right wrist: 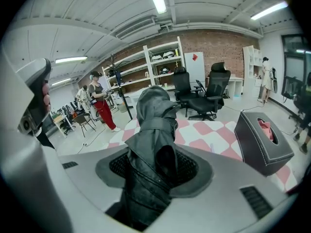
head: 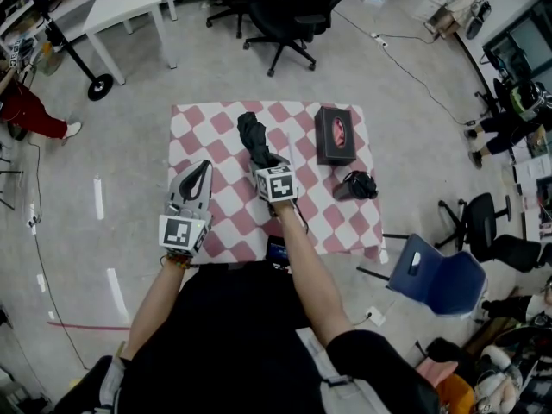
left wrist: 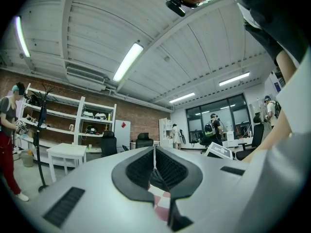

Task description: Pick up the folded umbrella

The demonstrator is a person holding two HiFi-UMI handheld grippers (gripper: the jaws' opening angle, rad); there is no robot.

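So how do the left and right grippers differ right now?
The left gripper is shut and empty; the right gripper clamps the umbrella. The left points level, the right tilts down. Both are over the checkered table.

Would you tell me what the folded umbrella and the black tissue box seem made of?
Folded umbrella: black synthetic fabric, probably nylon; creased folds with a slight sheen. Tissue box: likely faux leather, matte; stitched seams along its edges.

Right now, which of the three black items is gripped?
The folded umbrella, clamped in the right gripper. The tissue box and small black bundle lie free on the checkered tablecloth.
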